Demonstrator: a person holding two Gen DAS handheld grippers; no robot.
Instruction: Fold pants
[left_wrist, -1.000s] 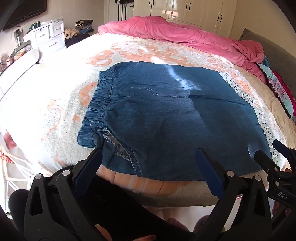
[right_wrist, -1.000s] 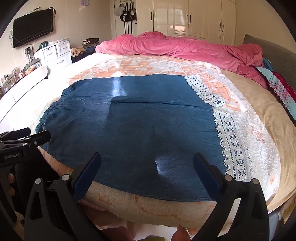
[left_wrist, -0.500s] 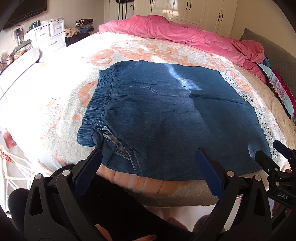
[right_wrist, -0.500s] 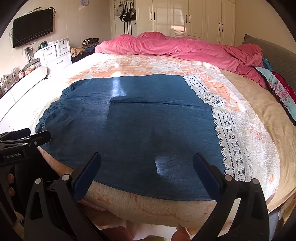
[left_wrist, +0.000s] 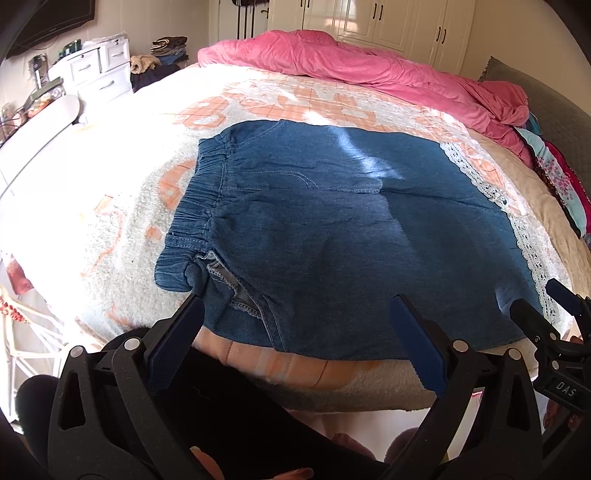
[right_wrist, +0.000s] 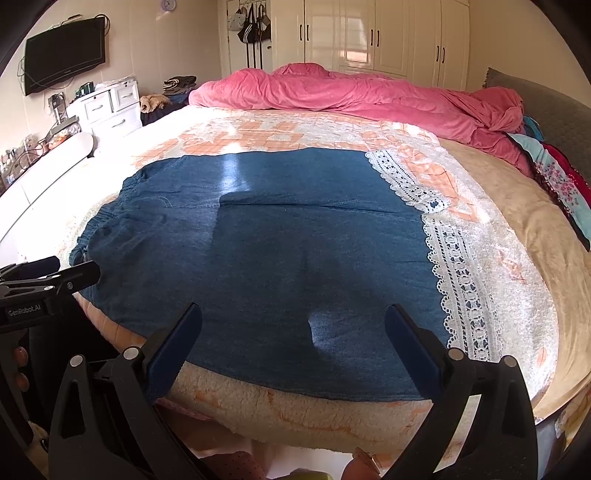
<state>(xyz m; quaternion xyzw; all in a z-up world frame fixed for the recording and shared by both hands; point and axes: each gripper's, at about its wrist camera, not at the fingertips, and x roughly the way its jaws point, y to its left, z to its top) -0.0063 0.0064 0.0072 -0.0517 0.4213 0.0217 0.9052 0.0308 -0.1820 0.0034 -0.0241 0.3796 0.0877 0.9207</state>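
Note:
Blue denim pants (left_wrist: 332, 236) lie flat on the bed, elastic waistband (left_wrist: 199, 206) to the left, legs running right; they also show in the right wrist view (right_wrist: 277, 251). My left gripper (left_wrist: 295, 325) is open and empty, just off the near bed edge by the waistband corner. My right gripper (right_wrist: 293, 332) is open and empty, at the near edge by the leg part. Each gripper shows at the edge of the other's view: the right gripper (left_wrist: 554, 317), the left gripper (right_wrist: 55, 273).
The bed has a white and orange fleecy blanket (right_wrist: 258, 136) with a lace border (right_wrist: 454, 258). A pink duvet (right_wrist: 351, 92) is bunched at the far side. White drawers (right_wrist: 107, 107), a TV (right_wrist: 64, 68) and wardrobes (right_wrist: 369, 37) stand beyond.
Both grippers have risen and drawn back very slightly; the pants have not moved.

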